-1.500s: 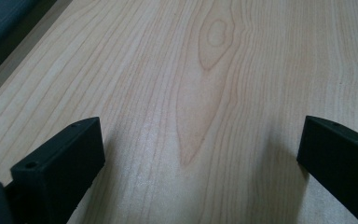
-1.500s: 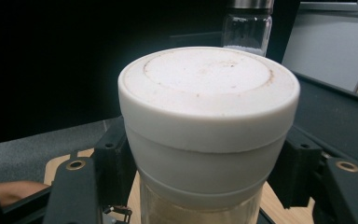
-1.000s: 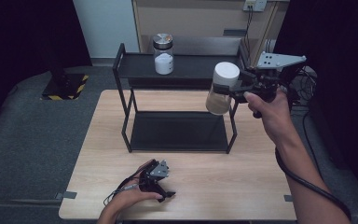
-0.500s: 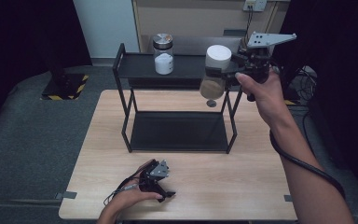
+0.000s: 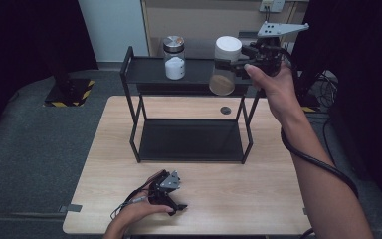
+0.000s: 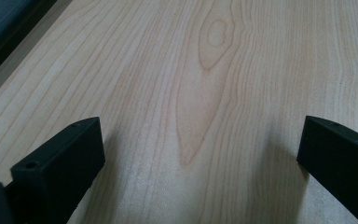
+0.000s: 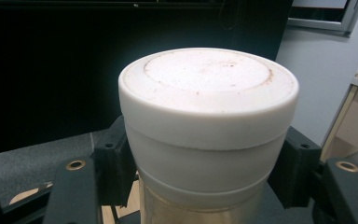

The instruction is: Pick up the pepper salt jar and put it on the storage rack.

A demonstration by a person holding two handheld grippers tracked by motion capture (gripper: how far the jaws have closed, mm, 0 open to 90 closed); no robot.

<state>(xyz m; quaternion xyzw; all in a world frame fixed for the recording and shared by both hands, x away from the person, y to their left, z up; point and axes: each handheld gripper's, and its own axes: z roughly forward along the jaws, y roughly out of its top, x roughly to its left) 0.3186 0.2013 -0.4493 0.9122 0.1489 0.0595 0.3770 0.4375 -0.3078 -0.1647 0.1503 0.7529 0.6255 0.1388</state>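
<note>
White-lidded jar (image 5: 225, 64) is clamped just below its lid by the right tongs (image 5: 231, 63), tilted, in the air at the right end of the black rack's (image 5: 129, 74) top shelf, well right of the silver-capped jar (image 5: 174, 57) standing there. Left tongs (image 5: 171, 199) rest on the desk (image 5: 238, 199) with jaws apart and nothing between them. Risk: the tilted base may catch the shelf rim on approach, or the smooth glass may slip in a grip this high up.
</note>
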